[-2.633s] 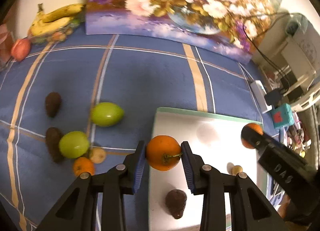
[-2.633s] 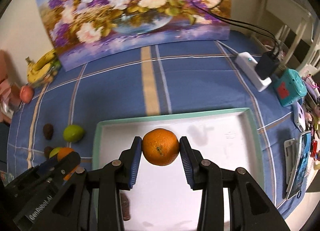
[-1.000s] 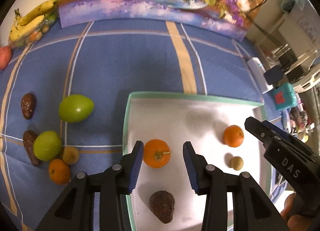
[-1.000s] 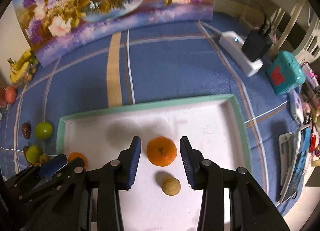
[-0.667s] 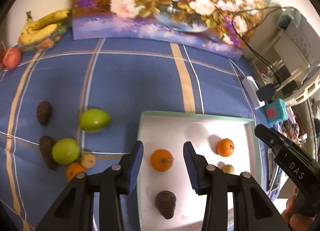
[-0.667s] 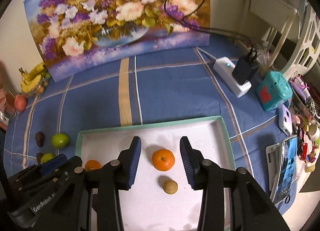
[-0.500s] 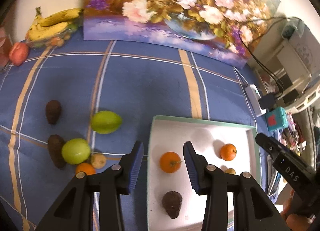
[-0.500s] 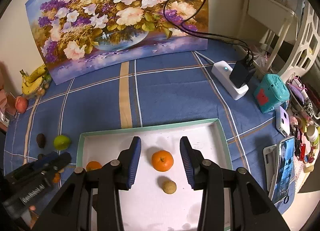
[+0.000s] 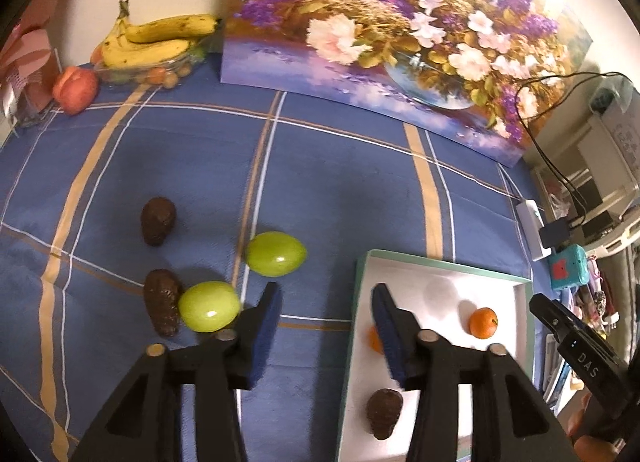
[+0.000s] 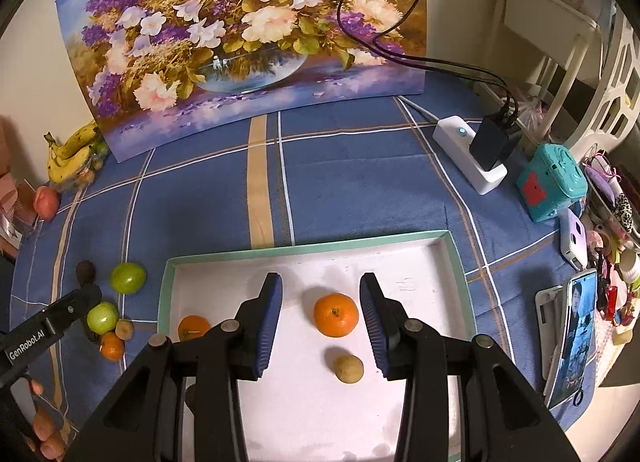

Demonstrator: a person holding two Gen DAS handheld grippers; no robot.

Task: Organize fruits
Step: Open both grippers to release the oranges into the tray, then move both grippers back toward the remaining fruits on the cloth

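A blue plaid cloth covers the surface, with a floral painting propped against the wall behind it. At far left a bunch of bananas sits in a dish, apparently apart from the sorting. Loose fruit waits on the cloth: two dark brown fruits, two green fruits, one small orange and one small tan fruit, clustered close together. The left gripper hangs between this pile and the tray, its jaws opening on nothing, likely in readiness for the next pick. To the right, the white tray with its green rim holds what is already sorted: two oranges, one tan fruit and one dark brown fruit. The right gripper hovers above the tray, partly spread and gripping nothing, one orange visible on the tray floor between its jaws. At far right lie a power strip and a teal box.
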